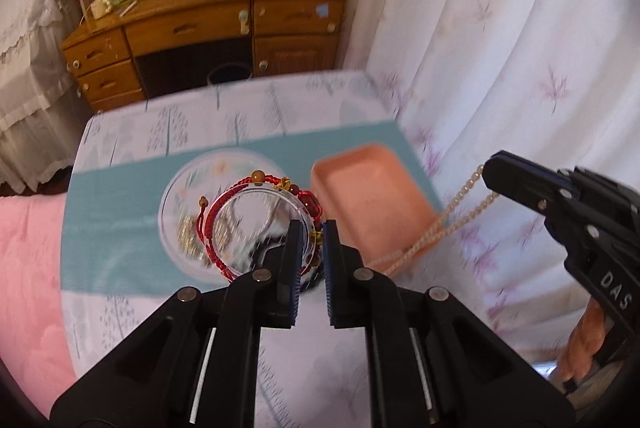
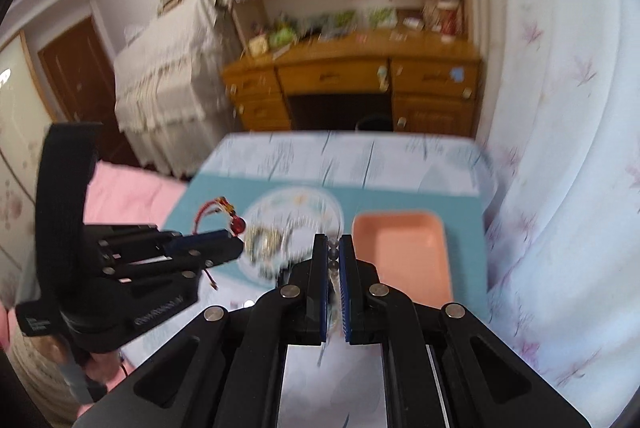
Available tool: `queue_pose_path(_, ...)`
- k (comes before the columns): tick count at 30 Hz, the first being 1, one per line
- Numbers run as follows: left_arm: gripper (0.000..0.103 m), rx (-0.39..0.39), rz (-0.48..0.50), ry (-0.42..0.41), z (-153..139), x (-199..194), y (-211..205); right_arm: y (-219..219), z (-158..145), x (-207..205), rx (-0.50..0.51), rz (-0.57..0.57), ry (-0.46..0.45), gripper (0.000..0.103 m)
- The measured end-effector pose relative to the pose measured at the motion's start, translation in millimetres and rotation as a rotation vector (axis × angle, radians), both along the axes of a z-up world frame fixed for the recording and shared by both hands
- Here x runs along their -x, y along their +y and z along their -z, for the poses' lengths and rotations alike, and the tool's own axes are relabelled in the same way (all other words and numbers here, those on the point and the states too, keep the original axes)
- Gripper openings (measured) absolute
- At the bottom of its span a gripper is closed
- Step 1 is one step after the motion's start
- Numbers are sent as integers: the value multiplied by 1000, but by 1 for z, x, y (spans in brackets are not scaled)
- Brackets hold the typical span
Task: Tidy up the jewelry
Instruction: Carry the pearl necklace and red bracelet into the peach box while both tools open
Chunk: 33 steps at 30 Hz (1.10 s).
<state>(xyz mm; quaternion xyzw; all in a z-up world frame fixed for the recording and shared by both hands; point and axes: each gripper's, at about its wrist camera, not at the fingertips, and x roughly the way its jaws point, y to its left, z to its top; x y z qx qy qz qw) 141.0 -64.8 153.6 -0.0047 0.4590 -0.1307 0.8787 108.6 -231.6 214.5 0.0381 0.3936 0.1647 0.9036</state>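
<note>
Jewelry is split between the two grippers and one dish. A round clear plate (image 1: 176, 196) lies on a teal mat (image 1: 120, 212), and it holds what looks like gold-coloured chain and other small pieces (image 2: 264, 244); motion blur keeps me from counting them. Just to its right on the same mat sits a pink tray (image 1: 372, 196), a shallow rectangle with nothing visible inside it in the right wrist view. That makes two containers.

The left gripper (image 1: 312, 232) has its fingers closed on a clear bangle (image 1: 260, 196) with a red cord bracelet (image 1: 212, 220) wound around its rim. The cord carries brown and red beads and yellow knots. Both are lifted above the plate, so the plate's contents show through the ring. In the right wrist view the same gripper comes in from the left with the red cord and a red bead at its tip.

The right gripper (image 2: 333, 252) is clamped on a pearl strand (image 1: 452, 216). Two runs of it hang from the tips in the left wrist view and trail down across the tray's near right corner. In its own view only a few beads show between the blue pads (image 2: 346, 280).

The mat lies on a white patterned cloth (image 1: 248, 108) covering the table. Behind stands a wooden desk (image 1: 208, 24) with shelves, and a white curtain (image 1: 520, 48) hangs to the right.

Counted: one bangle, one red bracelet, one pearl strand, one plate, one tray.
</note>
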Motion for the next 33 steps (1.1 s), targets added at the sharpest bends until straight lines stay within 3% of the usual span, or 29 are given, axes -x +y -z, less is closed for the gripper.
queue_pose_path(3,8,38,18,-11,-13,-16,-10,-13,-22,-11,-23,32,-24,5)
queue_pose_path(7,8,80,42,-7,-13,-34,-24,-29,-25,-21,-32,61,-4,5)
queue_pose_path(13,8,136,74,54,25,-65,-50,-39,31,-46,-16,90,133,5)
queue_pose_path(23,8,120,170,103,104,-89,-103,-52,132,-55,15,138,342,7)
queue_pose_path(29,8,62,145,147,137,-106,-122,-63,170,-57,25,164,387,12)
queue_pose_path(33,9,51,130,214,156,-115,-120,-68,175,-54,30,161,382,14)
